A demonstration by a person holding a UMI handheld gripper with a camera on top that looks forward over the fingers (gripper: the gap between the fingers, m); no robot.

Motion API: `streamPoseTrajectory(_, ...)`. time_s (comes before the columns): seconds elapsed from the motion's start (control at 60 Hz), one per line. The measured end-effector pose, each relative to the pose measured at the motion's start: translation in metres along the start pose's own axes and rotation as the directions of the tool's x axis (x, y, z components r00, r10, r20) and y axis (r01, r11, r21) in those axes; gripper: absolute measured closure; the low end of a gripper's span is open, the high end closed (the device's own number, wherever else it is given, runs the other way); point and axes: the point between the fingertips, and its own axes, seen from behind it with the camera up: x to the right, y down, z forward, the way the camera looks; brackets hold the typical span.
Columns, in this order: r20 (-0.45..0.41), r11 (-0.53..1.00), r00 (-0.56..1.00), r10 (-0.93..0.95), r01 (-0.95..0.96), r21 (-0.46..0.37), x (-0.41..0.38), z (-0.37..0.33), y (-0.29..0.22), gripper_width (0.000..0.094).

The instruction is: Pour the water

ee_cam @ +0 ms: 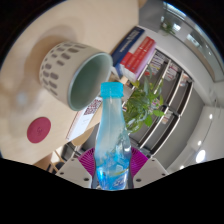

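My gripper (112, 165) is shut on a clear plastic water bottle (111, 135) with a blue cap (112, 90) and a blue label; the magenta pads (90, 160) press on its sides. The whole view is tilted. The bottle's cap points at the open mouth of a white cup with a grey dotted pattern (72, 68), which lies just beyond the cap with its teal inside facing me. No water stream shows.
A cream table (30, 60) bears the cup and a round magenta coaster (39, 128). Beyond are a green plant (150, 100), a red-and-white box (135, 50) and metal wire shelves (185, 90).
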Motion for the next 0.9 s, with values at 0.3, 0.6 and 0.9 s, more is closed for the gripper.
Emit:
streamPoseTrajectory(0.3, 0.039, 0.384, 0.386, 0.922, -0.922, 0.06, 0.075, -0.04, 0.028, 0.05)
streamPoseTrajectory(0.6, 0.081, -0.348, -0.345, 0.935, -0.937, 0.028, 0.05, -0.032, 0.056, 0.0504)
streamPoseTrajectory(0.9, 0.114, -0.466, -0.479, 0.871, -0.876, -0.122, -0.065, 0.004, 0.016, 0.0503)
